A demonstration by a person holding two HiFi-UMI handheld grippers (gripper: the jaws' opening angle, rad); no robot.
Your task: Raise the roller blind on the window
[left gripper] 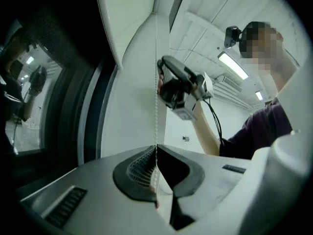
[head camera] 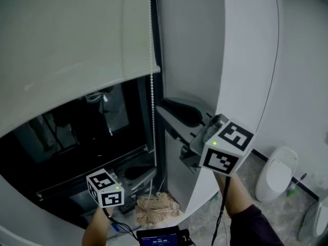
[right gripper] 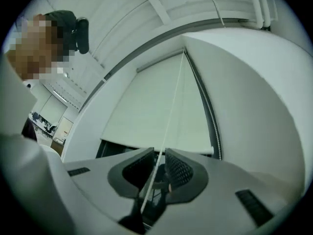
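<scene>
Jaws of the left gripper (left gripper: 156,150) are pressed together at the tips, pinching the bead chain (head camera: 152,86) low down, just beside the dark window (head camera: 77,132). The roller blind (head camera: 66,45) covers the upper part of the glass, and its bottom bar sits above both grippers. Higher and to the right, the right gripper (right gripper: 159,153) holds its jaws narrowly apart, with the chain running through the gap untouched. Each gripper's cube shows black-and-white square markers and a green light. A small screen (head camera: 159,237) at the bottom edge shows blue figures too small to read.
</scene>
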